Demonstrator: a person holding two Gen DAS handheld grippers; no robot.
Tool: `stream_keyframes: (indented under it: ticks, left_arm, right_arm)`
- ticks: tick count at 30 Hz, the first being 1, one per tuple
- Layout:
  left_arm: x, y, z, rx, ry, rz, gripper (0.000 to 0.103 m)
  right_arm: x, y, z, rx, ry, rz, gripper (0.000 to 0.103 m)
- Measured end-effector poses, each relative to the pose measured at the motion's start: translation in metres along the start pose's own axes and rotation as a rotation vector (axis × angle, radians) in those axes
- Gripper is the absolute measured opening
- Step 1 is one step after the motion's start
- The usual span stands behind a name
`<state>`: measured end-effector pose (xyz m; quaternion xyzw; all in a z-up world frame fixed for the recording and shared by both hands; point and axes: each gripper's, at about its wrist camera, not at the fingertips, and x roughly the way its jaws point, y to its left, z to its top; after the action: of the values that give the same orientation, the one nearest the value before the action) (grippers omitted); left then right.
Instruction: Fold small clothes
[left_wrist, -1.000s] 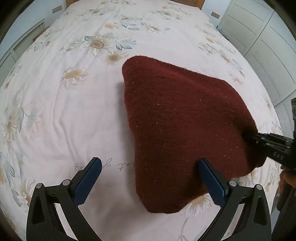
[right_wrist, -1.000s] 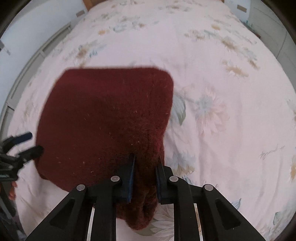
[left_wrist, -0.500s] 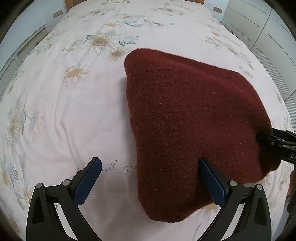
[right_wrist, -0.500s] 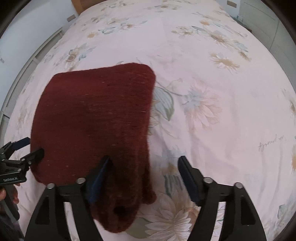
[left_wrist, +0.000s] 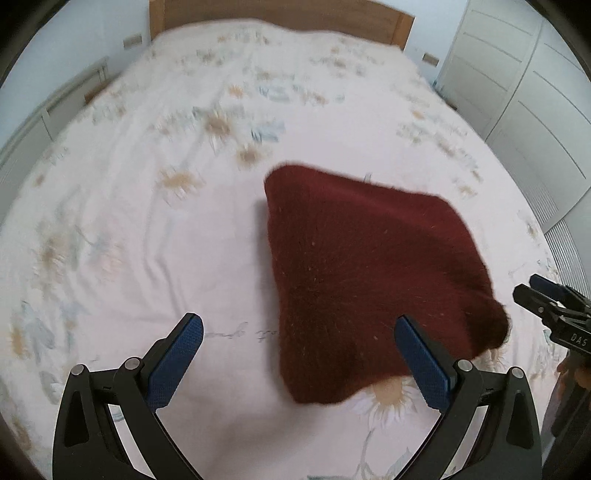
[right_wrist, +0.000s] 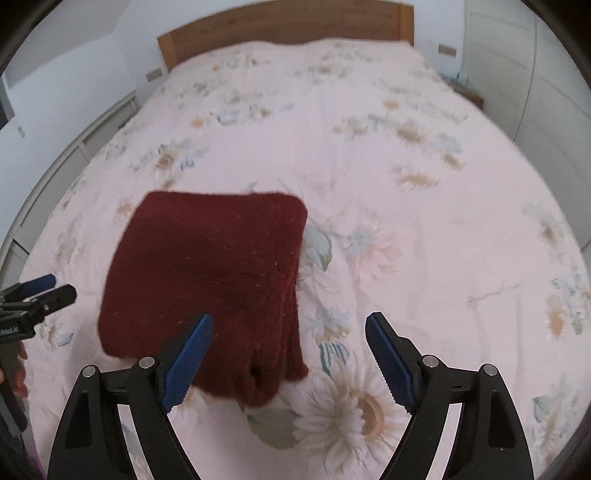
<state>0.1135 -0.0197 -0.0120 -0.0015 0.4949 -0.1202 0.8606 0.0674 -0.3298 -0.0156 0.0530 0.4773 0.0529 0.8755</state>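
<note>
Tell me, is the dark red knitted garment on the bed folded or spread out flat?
Folded. The dark red knitted garment lies on the floral bedsheet as a compact block, and stacked layers show at its near edge. Neither gripper holds it.

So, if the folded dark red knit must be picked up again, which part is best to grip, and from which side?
Probably the near right corner of the folded dark red knit, where the stacked layers end in a thick, rounded bunch. Approaching from the near edge, low along the bedspread, one finger could slide under the whole stack. The right tongs, jaws opening with nothing between them, are nearest.
</note>
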Motion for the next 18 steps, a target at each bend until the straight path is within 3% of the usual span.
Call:
stream_keyframes:
  ticks: [8,18]
  left_arm:
    - [-0.055,-0.004,-0.036,0.005,-0.045,0.037,0.102]
    - [-0.065,0.001,-0.075,-0.005,-0.024,0.051,0.102]
  right_arm:
    - [-0.066,0.002,-0.032,-0.024,-0.07,-0.08,0.088]
    - [-0.092,-0.006,-0.079,0.003,-0.055,-0.119,0.089]
